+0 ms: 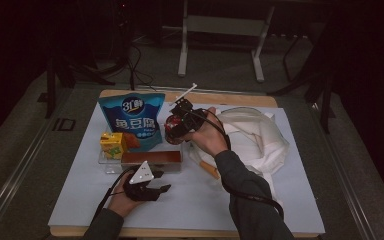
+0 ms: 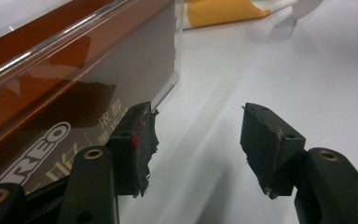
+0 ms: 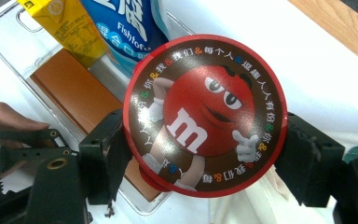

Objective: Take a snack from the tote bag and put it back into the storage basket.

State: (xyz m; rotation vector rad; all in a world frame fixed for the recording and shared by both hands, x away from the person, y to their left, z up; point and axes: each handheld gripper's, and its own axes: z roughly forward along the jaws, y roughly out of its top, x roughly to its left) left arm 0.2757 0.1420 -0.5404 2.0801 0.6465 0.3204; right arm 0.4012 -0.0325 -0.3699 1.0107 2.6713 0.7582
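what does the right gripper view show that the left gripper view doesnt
The right gripper view alone shows the right tool shut on a round red M&M's tin, its printed lid facing the camera, with a yellow juice carton and a blue snack bag behind it. The left gripper view alone shows the left tool open above the white table cover, holding nothing, and an orange-and-white packet farther off. Both show the brown Oreo box in its clear tray.
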